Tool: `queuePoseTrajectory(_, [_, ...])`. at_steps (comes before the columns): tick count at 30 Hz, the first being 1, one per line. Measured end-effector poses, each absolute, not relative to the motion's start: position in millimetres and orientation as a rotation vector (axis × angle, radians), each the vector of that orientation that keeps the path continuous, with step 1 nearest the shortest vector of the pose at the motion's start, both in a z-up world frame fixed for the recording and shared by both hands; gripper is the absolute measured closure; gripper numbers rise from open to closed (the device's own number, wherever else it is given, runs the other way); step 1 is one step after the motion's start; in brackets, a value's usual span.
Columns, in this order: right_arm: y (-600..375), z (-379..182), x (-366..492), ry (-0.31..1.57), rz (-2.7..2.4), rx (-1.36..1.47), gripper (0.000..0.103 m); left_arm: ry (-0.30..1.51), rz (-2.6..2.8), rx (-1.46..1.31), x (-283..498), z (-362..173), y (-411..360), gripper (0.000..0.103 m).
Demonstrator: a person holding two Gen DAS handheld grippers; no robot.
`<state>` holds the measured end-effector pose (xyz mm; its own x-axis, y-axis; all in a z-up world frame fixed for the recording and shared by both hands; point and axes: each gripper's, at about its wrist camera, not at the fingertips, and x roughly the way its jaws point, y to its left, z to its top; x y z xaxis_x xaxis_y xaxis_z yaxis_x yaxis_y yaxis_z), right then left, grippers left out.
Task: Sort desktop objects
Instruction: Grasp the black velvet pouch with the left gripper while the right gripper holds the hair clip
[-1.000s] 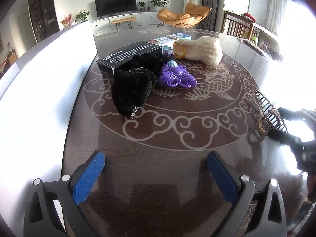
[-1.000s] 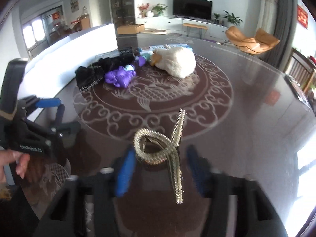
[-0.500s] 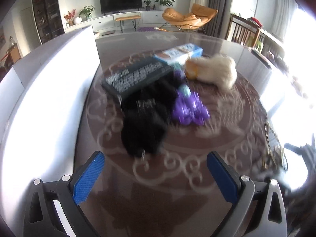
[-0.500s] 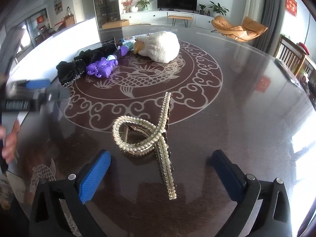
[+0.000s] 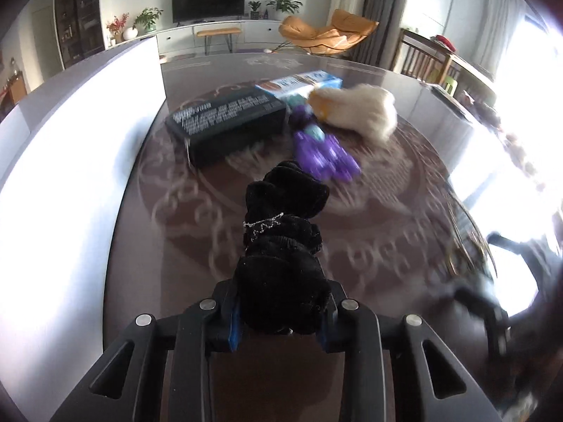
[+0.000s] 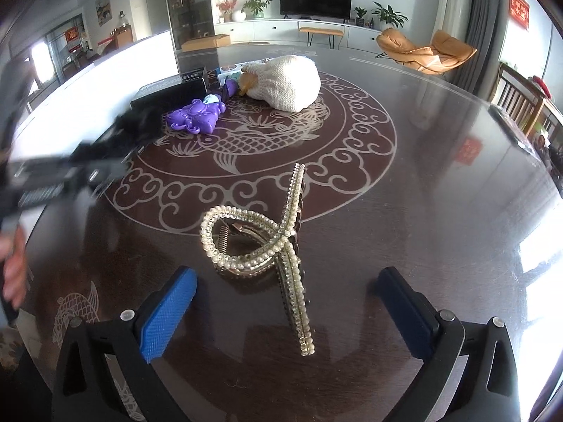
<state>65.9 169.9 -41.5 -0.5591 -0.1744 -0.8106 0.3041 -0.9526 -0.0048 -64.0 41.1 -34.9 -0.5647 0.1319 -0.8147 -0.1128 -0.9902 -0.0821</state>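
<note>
The left tongs [image 5: 281, 320] are clenched on a black velvet scrunchie [image 5: 281, 246], which bulges out from between the blue pads and reaches forward over the bench [image 5: 176, 281], a thin silver chain draped across its middle. The view behind it is smeared, and whether the scrunchie's far end touches the bench cannot be told. In the right wrist view these tongs appear as a blurred dark shape at the left edge, with the person's left hand [image 6: 14, 267] gripping the handle low down.

The right tongs [image 6: 285, 313] are released, fingers spread wide and held level just above the bench near its near edge. Between and slightly ahead of them lies a pearl-studded hair claw [image 6: 267, 246], touching neither finger [image 6: 165, 316].

Farther in, on the carp medallion at the bench's middle, sits a purple plastic toy [image 6: 197, 119]. Just beyond it a black box [image 5: 228, 123] lies flat, with a cream knitted item [image 6: 285, 82] to its right and a light blue carton [image 5: 299, 82] behind both.
</note>
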Motion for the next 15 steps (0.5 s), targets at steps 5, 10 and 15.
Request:
queuePoseTrajectory(5, [169.8,-41.6,65.8,0.209,-2.549,1.301,0.000,0.068,2.618,-1.404,-22.1,-38.0,49.2,0.010])
queuePoseTrajectory(10, [169.8,-41.7,65.8,0.208,-2.549,1.301,0.000,0.141,2.611,-1.410,-28.6,-44.9,51.2,0.000])
queuePoseTrajectory(15, [170.5,-41.9,65.8,0.200,-2.547,1.299,0.000,0.118,2.639,-1.421,-48.6,-46.6,51.6,0.000])
